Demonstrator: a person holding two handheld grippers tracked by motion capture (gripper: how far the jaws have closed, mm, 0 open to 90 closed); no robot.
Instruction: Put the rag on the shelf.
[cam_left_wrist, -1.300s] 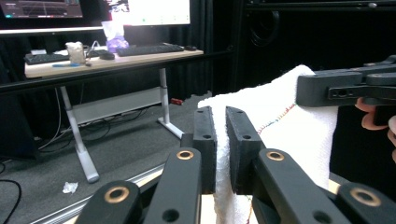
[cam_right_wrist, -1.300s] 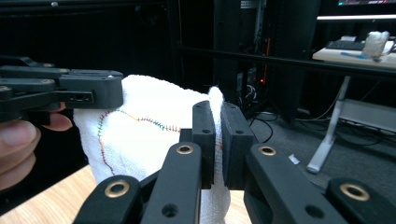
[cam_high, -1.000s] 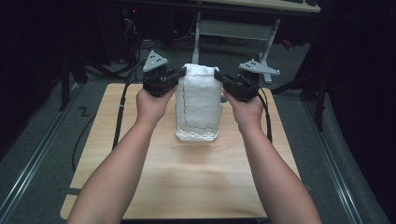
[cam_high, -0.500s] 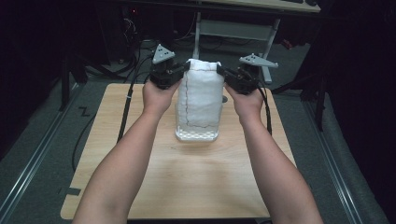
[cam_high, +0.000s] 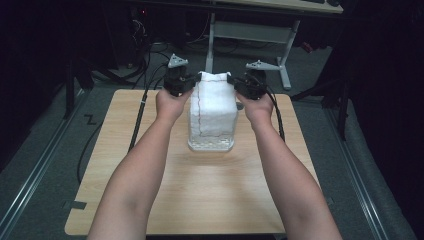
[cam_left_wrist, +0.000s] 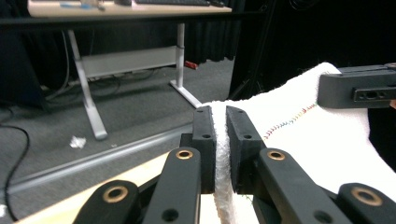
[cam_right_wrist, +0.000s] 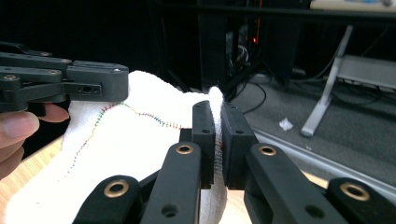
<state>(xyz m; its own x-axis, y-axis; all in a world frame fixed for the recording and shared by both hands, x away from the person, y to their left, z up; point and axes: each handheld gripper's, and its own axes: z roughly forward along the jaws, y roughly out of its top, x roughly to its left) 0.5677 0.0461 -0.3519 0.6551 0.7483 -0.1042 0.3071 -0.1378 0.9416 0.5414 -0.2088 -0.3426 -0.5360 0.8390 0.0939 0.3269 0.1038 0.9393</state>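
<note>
**Towel held up by two corners, ready to lay or fold**

The left gripper (cam_high: 192, 80) is pinched tight on one top corner of the white terry towel with a multicoloured stitched line (cam_high: 212, 107); in the left gripper view its jaws are pressed together with the cloth's edge squeezed between them. The right gripper (cam_high: 235, 84) pinches the opposite top corner the same way. The towel hangs between and below the two grippers, its lower edge bunched on the light wooden table (cam_high: 150, 200) just beneath them, on the person's side.

This looks like the lift-and-spread step: the cloth is raised but slack, the grippers near each other. The next move likely calls for drawing the grippers apart to tension the top edge, then carrying it forward or down evenly so the towel lies flat without twisting.
</note>
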